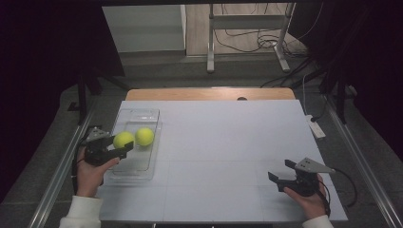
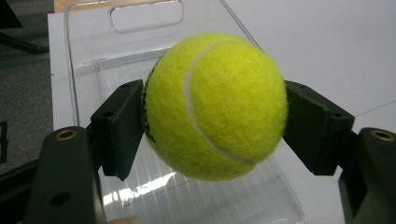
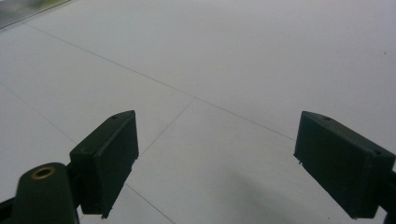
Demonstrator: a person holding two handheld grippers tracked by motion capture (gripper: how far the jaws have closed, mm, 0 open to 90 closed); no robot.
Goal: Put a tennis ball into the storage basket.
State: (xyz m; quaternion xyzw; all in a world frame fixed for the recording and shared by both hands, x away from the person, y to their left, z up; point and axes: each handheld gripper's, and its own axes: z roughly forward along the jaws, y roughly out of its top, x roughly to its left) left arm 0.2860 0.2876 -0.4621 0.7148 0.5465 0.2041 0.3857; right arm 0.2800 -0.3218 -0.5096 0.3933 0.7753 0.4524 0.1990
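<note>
High view placed the left gripper (image 1: 119,147) at about nine o'clock on the white table (image 1: 223,142), its black jaws pressed against either side of a yellow tennis ball (image 1: 123,139) held above the near-left part of a clear plastic tray (image 1: 138,166). A second tennis ball (image 1: 144,136) lay inside that tray, just beside the held one and toward three o'clock from it; whether the two touched could not be told. The tray itself ran lengthwise from roughly seven o'clock up toward ten o'clock along the table's left edge. Left gripper view confirmed the grip: the held ball (image 2: 215,106) sat squarely between the two pads (its white seam curving across the front), with the tray's ribbed floor (image 2: 140,186) and a handle cutout (image 2: 145,16) at twelve o'clock beneath and beyond it. Over at about four o'clock on the table, well apart from the tray, the right gripper (image 1: 283,172) rested in the person's hand, its jaws spread wide with nothing between them. Right gripper view showed those pads (image 3: 109,158) standing far apart over bare white tabletop (image 3: 224,70) crossed by thin seams
</note>
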